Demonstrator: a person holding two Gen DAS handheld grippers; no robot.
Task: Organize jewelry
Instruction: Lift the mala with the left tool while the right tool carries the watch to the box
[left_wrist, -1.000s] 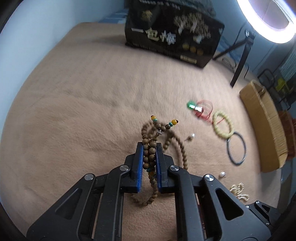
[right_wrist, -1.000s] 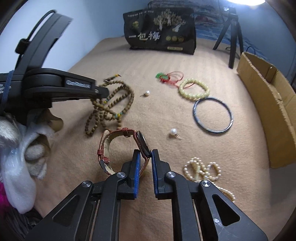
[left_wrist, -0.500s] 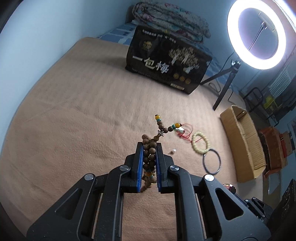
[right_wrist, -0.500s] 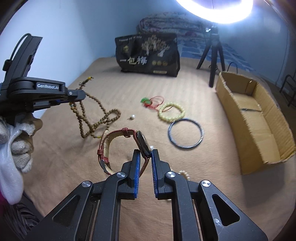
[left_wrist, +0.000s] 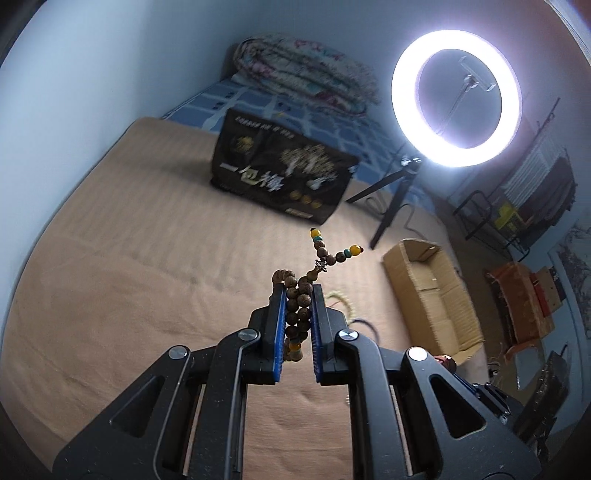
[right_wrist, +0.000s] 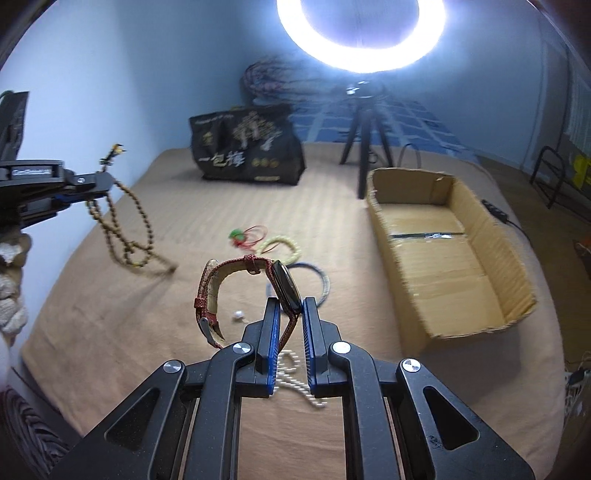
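Observation:
My left gripper is shut on a long strand of brown wooden beads, whose yellow and teal end beads stick up past the tips. In the right wrist view that strand hangs in loops from the left gripper, its lowest loop near the tan blanket. My right gripper is shut on a watch with a red strap, held above the bed. An open cardboard box lies to the right, seemingly with nothing inside.
On the blanket lie a green and red charm, a pale bead bracelet, a dark bangle, a loose pearl and a pearl strand. A black bag and a ring light tripod stand behind.
Both grippers have risen with their loads. The bead strand has lifted almost wholly off the blanket, and the watch now hangs higher, nearer the box. Both views have tilted up toward the ring light.

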